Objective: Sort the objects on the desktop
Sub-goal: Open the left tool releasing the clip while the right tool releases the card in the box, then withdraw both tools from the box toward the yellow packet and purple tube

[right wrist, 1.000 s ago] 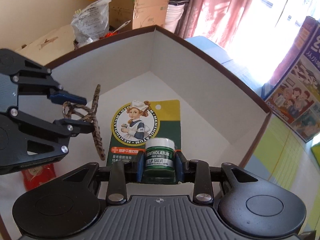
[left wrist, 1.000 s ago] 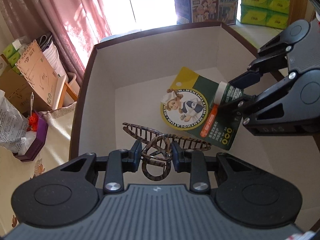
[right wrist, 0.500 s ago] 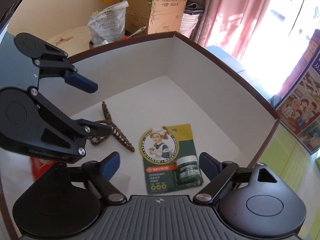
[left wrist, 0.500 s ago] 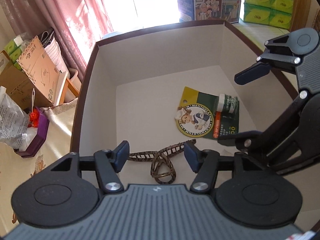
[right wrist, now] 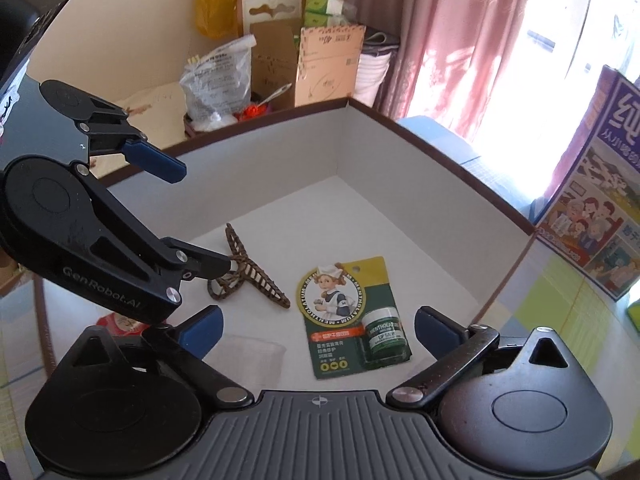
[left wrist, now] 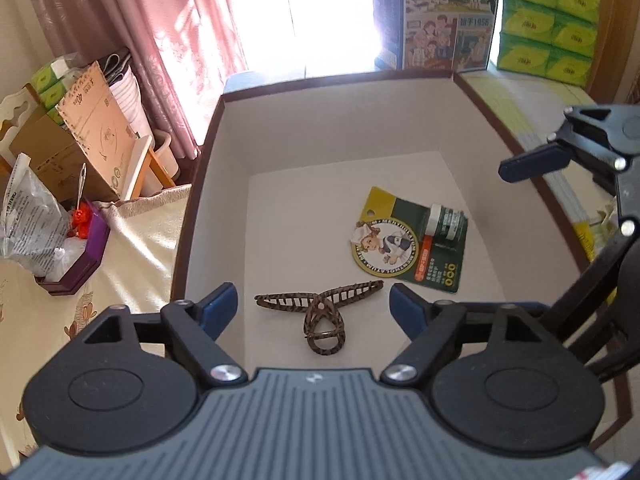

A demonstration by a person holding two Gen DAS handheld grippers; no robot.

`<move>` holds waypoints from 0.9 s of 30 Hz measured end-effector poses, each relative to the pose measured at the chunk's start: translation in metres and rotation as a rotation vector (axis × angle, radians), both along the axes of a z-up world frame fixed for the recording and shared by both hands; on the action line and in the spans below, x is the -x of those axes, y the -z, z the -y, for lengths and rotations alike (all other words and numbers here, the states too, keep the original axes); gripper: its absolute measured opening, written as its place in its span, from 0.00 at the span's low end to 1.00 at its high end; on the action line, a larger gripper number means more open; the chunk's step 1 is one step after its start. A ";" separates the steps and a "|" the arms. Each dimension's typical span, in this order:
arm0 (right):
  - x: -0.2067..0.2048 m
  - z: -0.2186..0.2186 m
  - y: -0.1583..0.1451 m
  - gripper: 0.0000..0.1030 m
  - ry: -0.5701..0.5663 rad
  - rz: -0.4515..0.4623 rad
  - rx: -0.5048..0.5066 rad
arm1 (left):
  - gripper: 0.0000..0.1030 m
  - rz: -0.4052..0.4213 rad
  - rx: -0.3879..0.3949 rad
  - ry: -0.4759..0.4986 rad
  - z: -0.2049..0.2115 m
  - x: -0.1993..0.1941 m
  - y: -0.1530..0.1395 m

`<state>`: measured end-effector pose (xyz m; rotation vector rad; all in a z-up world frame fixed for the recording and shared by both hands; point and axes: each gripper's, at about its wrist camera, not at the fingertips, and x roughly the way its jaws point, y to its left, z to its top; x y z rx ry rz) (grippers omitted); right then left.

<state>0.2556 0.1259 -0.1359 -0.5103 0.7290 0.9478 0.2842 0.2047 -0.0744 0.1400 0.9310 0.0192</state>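
Now, left gripper (left wrist: pixel 312 308): mine, jaws spread wide, holding nothing, hovering above the near end of the box.
Right gripper (right wrist: pixel 316 326): mine, jaws wide too, nothing held, above the box's near right part.
Hair clip (left wrist: pixel 320 312): tortoiseshell claw clip, lying flat on the box floor, directly below and between my left fingers, not touched.
Lip balm card (right wrist: pixel 352 316): green and yellow Mentholatum card with a small jar stuck to it, flat on the floor, just beside the clip, apart from it.
Box (left wrist: pixel 340 128): white inside, brown rim, open top; holds the clip and the card. A clear plastic piece (right wrist: pixel 248 360) shows near my right fingers in the right view; can't tell what it is or whether it sits in the box.
Progress: judging by the layout, both items are sorted in; next item has to come from outside the box.
Risk 1: both grippers hang close together over the box; lifting out carelessly could knock them into each other or catch the rim.
Risk 2: a low finger could snag the clip's teeth and drag it.
Far: purple tray (left wrist: pixel 76 256) with a bag, cardboard, pink curtain, tissue packs (left wrist: pixel 548 20).
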 end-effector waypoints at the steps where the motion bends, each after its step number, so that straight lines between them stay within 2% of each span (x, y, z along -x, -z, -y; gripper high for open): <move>1: 0.003 0.003 -0.002 0.98 0.005 -0.002 -0.010 | 0.81 0.003 0.001 -0.006 0.000 0.002 -0.003; 6: 0.018 0.014 -0.012 0.98 0.025 -0.003 -0.048 | 0.90 0.022 0.017 -0.038 0.001 0.013 -0.015; 16: 0.047 0.051 -0.033 0.98 0.086 -0.034 -0.131 | 0.92 0.058 0.050 -0.093 0.010 0.048 -0.040; 27: 0.077 0.118 -0.046 0.98 0.160 -0.071 -0.172 | 0.92 0.105 0.088 -0.111 0.041 0.095 -0.061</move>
